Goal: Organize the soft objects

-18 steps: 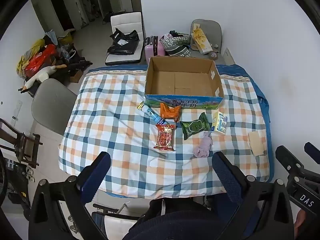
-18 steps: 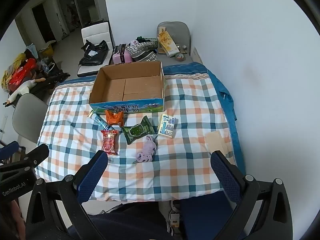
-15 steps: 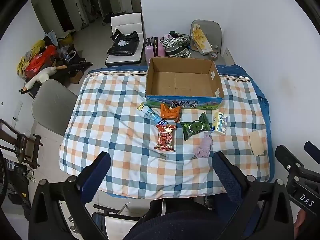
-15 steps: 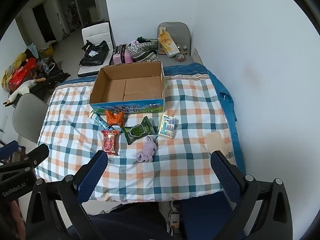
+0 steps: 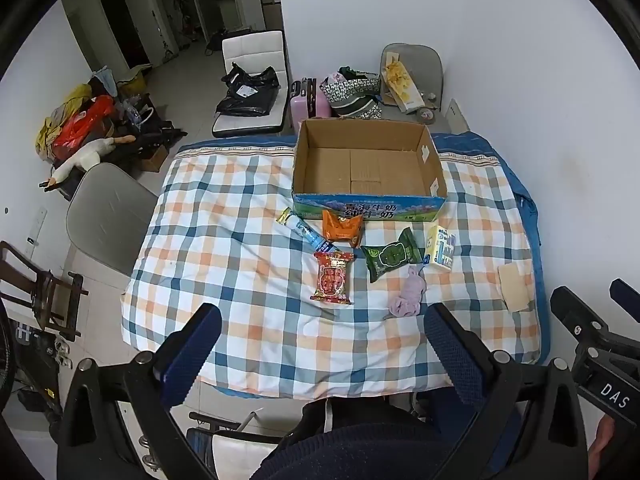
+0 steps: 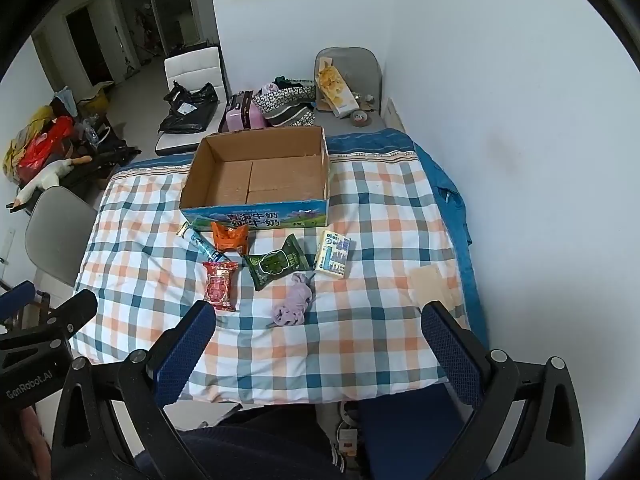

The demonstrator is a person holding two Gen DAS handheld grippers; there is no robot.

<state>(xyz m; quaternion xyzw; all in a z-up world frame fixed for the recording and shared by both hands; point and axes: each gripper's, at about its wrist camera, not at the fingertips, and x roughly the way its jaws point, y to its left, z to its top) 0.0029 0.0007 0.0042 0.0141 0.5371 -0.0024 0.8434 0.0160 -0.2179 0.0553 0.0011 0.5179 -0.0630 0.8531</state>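
Nothing's moved since prev frame. I keep both grippers, left and right, high w/ jaws wide, empty, to survey. Snacks cluster at 6 o'clock of empty box, ready for loading.

White wall close on right, faint stain partway down. Pale tiled floor beyond. Table under checked cloth — blue, orange, white — over blue underlayer. Grey chair at table's left side. White padded chair further back, black bags piled on seat. Pink suitcase beside it, patterned bag next along. Second grey chair against wall. Far left — heap of red and yellow bags, white plush goose. Dark doorways at back.
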